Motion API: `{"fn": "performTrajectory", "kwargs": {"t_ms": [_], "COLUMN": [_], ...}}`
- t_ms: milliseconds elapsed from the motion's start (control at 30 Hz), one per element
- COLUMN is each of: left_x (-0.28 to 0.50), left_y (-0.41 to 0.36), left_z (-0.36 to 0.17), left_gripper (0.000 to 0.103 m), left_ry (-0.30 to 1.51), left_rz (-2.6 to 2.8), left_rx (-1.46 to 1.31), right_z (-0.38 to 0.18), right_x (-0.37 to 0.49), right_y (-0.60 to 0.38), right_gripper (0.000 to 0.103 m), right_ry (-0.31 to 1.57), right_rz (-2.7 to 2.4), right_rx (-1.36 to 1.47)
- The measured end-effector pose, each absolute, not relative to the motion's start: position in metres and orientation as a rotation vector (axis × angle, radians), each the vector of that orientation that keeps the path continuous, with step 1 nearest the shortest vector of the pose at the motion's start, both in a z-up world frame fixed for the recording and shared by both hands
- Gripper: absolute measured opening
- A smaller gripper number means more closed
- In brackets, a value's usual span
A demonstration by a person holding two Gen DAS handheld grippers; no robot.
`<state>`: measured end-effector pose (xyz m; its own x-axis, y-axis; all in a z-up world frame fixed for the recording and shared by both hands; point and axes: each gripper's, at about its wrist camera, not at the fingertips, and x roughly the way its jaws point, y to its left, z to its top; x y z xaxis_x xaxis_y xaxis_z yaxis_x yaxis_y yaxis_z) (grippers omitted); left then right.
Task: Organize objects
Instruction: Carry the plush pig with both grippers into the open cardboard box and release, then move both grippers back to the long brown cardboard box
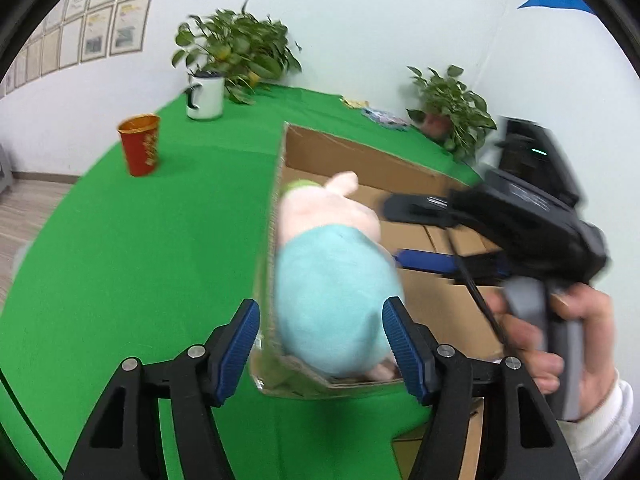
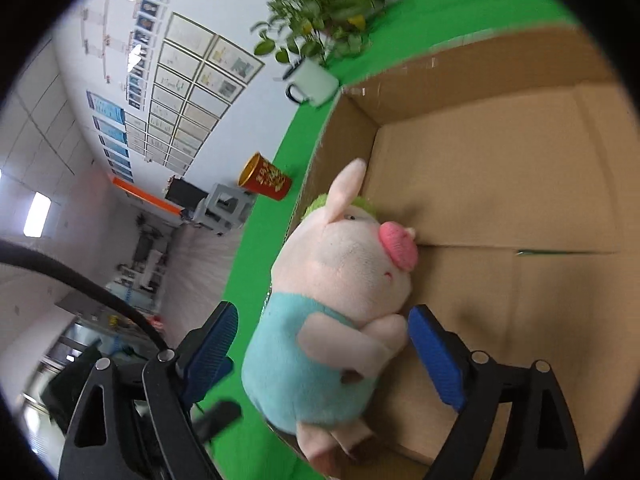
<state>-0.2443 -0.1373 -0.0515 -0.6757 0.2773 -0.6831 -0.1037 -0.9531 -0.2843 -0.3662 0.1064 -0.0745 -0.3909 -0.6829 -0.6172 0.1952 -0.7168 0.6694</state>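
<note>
A plush pig point(image 1: 334, 276) in a light blue outfit, with a green tuft on its head, lies inside an open cardboard box point(image 1: 360, 160) against the left wall. In the right wrist view the pig point(image 2: 332, 312) lies on its side, snout toward the box floor point(image 2: 500, 200). My left gripper point(image 1: 320, 344) is open, its blue pads on either side of the pig, apart from it. My right gripper point(image 2: 324, 352) is open around the pig without pressing it. It also shows in the left wrist view point(image 1: 394, 230), reaching into the box from the right.
A red and gold cup point(image 1: 140, 144) and a white enamel mug point(image 1: 205, 96) stand on the green cloth point(image 1: 140, 260) left of the box. Two potted plants point(image 1: 236, 52) point(image 1: 452, 108) stand along the wall. Small packets point(image 1: 384, 116) lie at the back.
</note>
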Motion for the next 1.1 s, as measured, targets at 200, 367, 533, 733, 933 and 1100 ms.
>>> {"fn": "performTrajectory", "kwargs": {"t_ms": [200,367,533,733,933,1100], "left_x": [-0.249,-0.245,-0.242,-0.233,-0.227,-0.223], "left_y": [-0.151,-0.149,-0.147,-0.136,-0.130,-0.124], "left_z": [-0.059,-0.070,-0.073,-0.072,-0.073,-0.073], "left_gripper": [0.059,0.049,0.049,0.049,0.049,0.049], "left_ry": [-0.378,-0.419,-0.439,-0.424,-0.394,-0.373], "left_rz": [2.633,2.566,2.563,2.568,2.579,2.587], "left_rx": [-1.187,-1.194,-1.191,-1.199,-1.218,-1.226], "right_z": [-0.044,-0.058,-0.086,-0.098,-0.093,-0.090], "right_x": [-0.267,-0.228,-0.234,-0.242,-0.235,-0.234], "right_y": [0.186,0.297,0.364,0.351,0.346,0.341], "right_gripper": [0.088,0.088,0.064,0.014,0.009,0.009], "right_ry": [-0.360,-0.270,-0.602,-0.468,-0.351,-0.319], "right_rz": [-2.705,-2.982,-2.889,-2.849,-2.909,-2.931], "right_rx": [1.144,1.315,1.440,1.411,1.413,1.428]}}
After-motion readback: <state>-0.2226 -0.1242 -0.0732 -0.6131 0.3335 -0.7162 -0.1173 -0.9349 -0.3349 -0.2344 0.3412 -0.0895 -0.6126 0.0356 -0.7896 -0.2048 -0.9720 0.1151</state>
